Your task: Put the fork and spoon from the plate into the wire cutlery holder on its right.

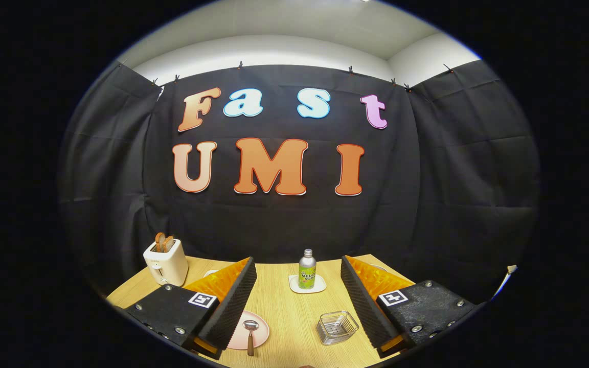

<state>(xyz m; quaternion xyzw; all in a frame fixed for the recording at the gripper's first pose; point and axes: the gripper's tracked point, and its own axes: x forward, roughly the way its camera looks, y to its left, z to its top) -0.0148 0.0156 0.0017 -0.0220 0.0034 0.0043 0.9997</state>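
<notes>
Jaws apart above spoon (250, 333)

Staged demo booth: black cloth wall (284, 225), wood table (284, 306) w/ toaster (165, 263).

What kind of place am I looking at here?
Probably a staged kitchen-table set in a cloth-walled booth, not a real home. A toaster, a soda bottle and a plate with a spoon stand on a wooden table. The gripper hovers, fingers open.
</notes>
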